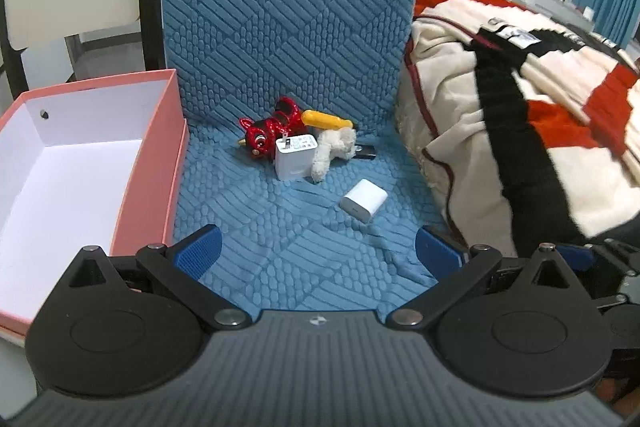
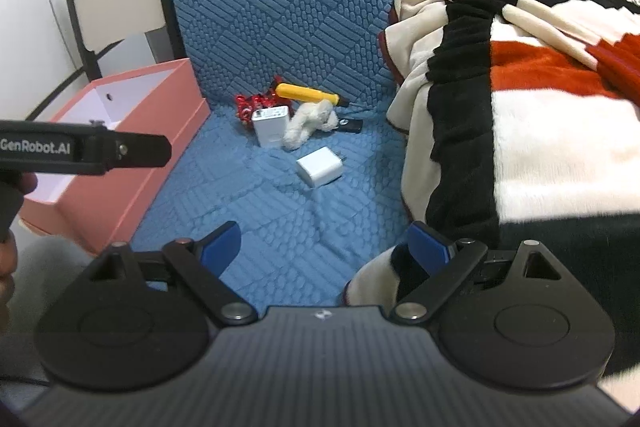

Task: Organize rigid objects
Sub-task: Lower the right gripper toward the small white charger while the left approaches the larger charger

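A small pile lies at the back of the blue quilted seat (image 1: 304, 247): a shiny red figurine (image 1: 268, 131), a yellow-handled screwdriver (image 1: 326, 118), a large white charger (image 1: 294, 157), a cream plush toy (image 1: 334, 149) and a small black item (image 1: 366, 151). A smaller white charger (image 1: 364, 202) lies apart, nearer to me. My left gripper (image 1: 318, 247) hovers open and empty over the seat's front. In the right wrist view the same pile shows around the large charger (image 2: 271, 125), with the small charger (image 2: 320, 167) in front. My right gripper (image 2: 326, 247) is open and empty.
An open pink box (image 1: 148, 163) with a white inside stands left of the seat, also visible as the pink box (image 2: 132, 163) in the right view. A red, cream and black blanket (image 1: 500, 115) is heaped on the right. The blue seat back (image 1: 288, 7) rises behind the pile.
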{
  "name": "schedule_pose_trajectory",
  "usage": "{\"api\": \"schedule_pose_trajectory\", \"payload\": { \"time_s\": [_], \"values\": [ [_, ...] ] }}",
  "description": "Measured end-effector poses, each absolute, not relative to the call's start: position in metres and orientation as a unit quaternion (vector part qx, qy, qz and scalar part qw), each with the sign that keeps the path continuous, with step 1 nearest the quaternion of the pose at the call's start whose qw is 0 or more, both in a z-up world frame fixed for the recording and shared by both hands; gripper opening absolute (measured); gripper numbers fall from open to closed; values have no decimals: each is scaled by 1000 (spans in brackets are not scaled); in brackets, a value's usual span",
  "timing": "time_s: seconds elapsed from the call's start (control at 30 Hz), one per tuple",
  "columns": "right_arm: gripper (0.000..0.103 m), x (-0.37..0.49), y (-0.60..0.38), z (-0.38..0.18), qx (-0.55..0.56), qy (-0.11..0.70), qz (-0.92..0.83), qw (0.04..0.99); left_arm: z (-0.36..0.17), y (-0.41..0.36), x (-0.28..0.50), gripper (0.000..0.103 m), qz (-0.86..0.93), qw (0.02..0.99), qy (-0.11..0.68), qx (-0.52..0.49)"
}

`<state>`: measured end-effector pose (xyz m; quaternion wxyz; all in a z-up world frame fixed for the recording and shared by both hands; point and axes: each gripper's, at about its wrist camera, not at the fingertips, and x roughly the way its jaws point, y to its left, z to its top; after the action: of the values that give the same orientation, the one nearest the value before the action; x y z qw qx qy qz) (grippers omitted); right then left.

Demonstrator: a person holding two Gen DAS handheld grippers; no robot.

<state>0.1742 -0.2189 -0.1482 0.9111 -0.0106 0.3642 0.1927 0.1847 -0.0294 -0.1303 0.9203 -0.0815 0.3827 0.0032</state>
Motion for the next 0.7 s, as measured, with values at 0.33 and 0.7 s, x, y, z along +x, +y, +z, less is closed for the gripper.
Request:
{"api": "schedule_pose_trajectory", "payload": {
  "time_s": [0.33, 0.7],
  "values": [
    [92, 213, -208, -158, -41, 348, 211, 912, -147, -26, 231, 103, 3, 922, 375, -100],
    [92, 253, -211, -152, -24, 320, 237, 917, -173, -25, 290, 103, 10, 929, 360, -88]
  ]
}}
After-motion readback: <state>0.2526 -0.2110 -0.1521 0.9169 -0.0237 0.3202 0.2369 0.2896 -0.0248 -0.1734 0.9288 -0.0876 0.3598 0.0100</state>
